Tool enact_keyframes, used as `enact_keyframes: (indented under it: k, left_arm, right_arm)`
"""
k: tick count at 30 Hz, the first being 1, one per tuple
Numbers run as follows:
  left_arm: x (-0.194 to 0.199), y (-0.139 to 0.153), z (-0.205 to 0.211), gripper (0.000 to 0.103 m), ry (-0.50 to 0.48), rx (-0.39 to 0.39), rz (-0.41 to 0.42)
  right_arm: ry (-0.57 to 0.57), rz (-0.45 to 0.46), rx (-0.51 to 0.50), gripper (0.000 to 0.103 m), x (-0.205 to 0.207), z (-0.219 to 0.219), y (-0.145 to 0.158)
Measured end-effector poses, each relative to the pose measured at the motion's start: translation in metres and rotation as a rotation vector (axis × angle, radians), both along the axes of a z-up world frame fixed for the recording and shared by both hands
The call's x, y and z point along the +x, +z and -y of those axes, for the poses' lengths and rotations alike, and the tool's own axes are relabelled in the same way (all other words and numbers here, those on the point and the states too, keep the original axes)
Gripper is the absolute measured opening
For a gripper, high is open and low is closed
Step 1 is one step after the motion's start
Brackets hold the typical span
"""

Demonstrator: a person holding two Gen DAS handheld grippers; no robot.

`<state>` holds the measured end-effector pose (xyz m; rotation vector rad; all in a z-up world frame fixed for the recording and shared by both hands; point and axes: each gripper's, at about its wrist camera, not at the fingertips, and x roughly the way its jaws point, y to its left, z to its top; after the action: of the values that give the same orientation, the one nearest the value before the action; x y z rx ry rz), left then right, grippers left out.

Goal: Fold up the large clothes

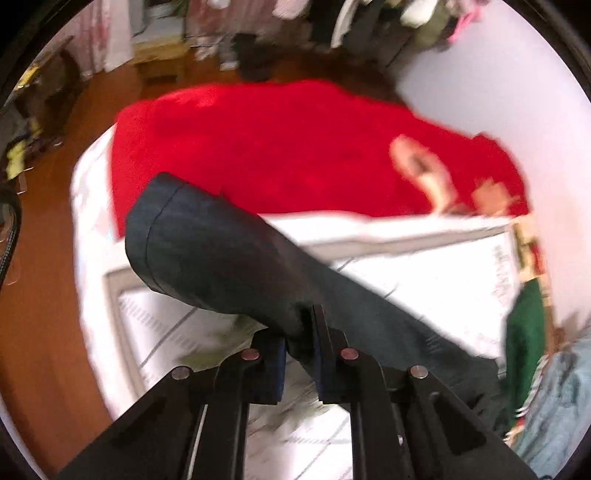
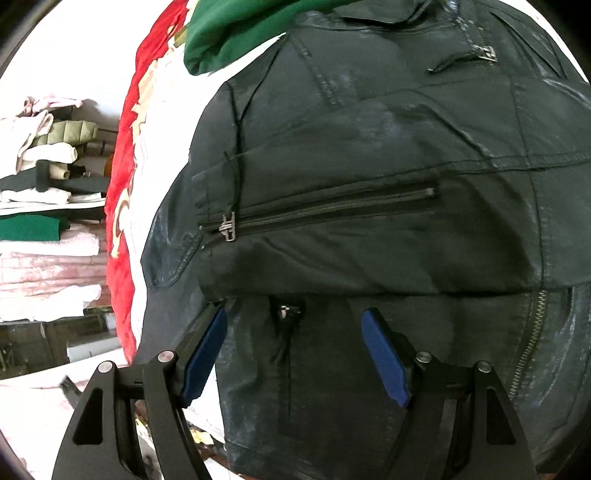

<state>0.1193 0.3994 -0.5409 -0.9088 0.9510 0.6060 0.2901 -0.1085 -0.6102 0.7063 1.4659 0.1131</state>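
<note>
Left gripper lifts a dark sleeve; right gripper hangs spread over the jacket body.

In the left wrist view, the left gripper (image 1: 300,345) is clenched on the sleeve (image 1: 207,254) of the black jacket, a smooth tube with a stitched cuff rising from centre frame toward the left, above a white patterned bed cover (image 1: 424,280) and a fuzzy red blanket (image 1: 266,147) in the upper half. In the right wrist view, the right gripper (image 2: 295,354) has its blue pads (image 2: 384,354) spread apart, grasping nothing, over the jacket (image 2: 369,155), which fills the frame: glossy, worn leather-like panels, a zipped pocket (image 2: 325,210) across the middle, and a green garment (image 2: 240,33) at the top.
</note>
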Motion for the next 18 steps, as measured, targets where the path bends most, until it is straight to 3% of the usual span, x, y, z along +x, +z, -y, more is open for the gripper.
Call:
enact_keyframes:
  k: [4,7,10,13,14,15,18]
  left_arm:
    - [-0.015,-0.031,0.005,0.015,0.033,-0.176,0.114]
    - [-0.009,-0.063,0.030,0.033,0.041,-0.360,0.176]
    - [0.002,-0.084,0.042,0.034,0.093,-0.447,0.242]
    - [0.019,-0.072,0.050,0.031,0.091,-0.366,0.202]
    - [0.027,-0.062,0.051,0.028,0.081,-0.296,0.158]
    - [0.034,-0.054,0.053,0.011,0.071,-0.246,0.130]
    - [0.054,-0.030,0.053,0.005,0.018,-0.129,0.098]
  right_arm:
    - [0.022,-0.007,-0.010,0.077,0.002,-0.006,0.003]
    - [0.026,-0.024,-0.025,0.077,0.003,-0.006,0.000]
    - [0.023,-0.045,-0.047,0.077,0.004,-0.004,-0.005]
    - [0.015,-0.062,-0.091,0.077,0.007,-0.001,-0.007]
    - [0.014,-0.061,-0.119,0.077,0.008,0.000,-0.006]
    - [0.018,-0.059,-0.157,0.077,0.011,-0.001,-0.003]
    - [0.042,-0.036,-0.267,0.077,0.018,-0.009,0.006]
